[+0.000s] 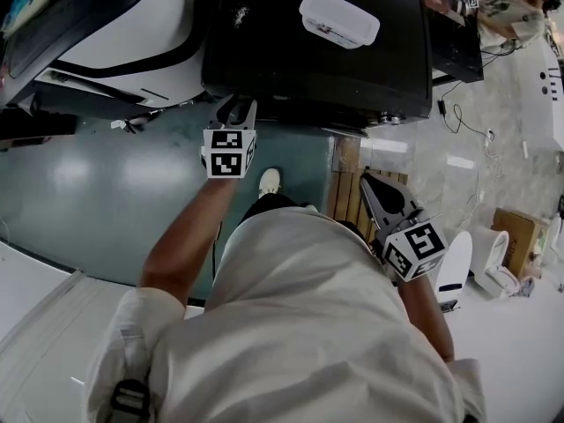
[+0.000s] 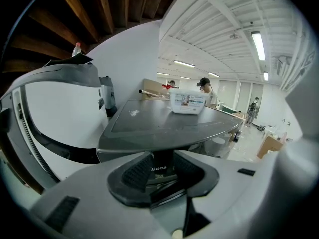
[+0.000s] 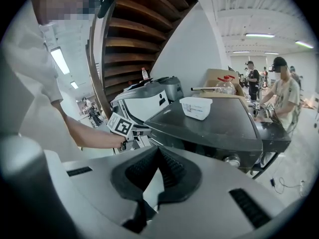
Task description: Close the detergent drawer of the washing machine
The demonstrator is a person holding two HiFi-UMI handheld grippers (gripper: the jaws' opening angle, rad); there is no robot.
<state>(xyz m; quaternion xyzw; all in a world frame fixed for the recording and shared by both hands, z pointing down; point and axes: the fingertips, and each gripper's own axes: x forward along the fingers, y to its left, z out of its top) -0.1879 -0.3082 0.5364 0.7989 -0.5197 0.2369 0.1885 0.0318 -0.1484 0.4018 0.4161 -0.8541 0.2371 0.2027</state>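
Note:
A dark washing machine (image 1: 308,51) stands ahead with a white plastic box (image 1: 339,18) on its lid. My left gripper (image 1: 241,108) is at the machine's front, near its left end. In the left gripper view the jaws (image 2: 163,159) stand open, one on each side of the dark front panel with the Midea label (image 2: 158,170). Whether that panel sits flush I cannot tell. My right gripper (image 1: 368,180) hangs lower right, apart from the machine. In the right gripper view its jaws (image 3: 158,151) are shut with nothing in them, and the machine (image 3: 214,126) lies beyond.
A white appliance with a black stripe (image 1: 123,33) stands left of the machine. A wooden pallet (image 1: 345,183) lies on the floor under its front right. A cardboard box (image 1: 520,236) and white items (image 1: 489,254) are at the right. People (image 3: 281,91) stand behind the machine.

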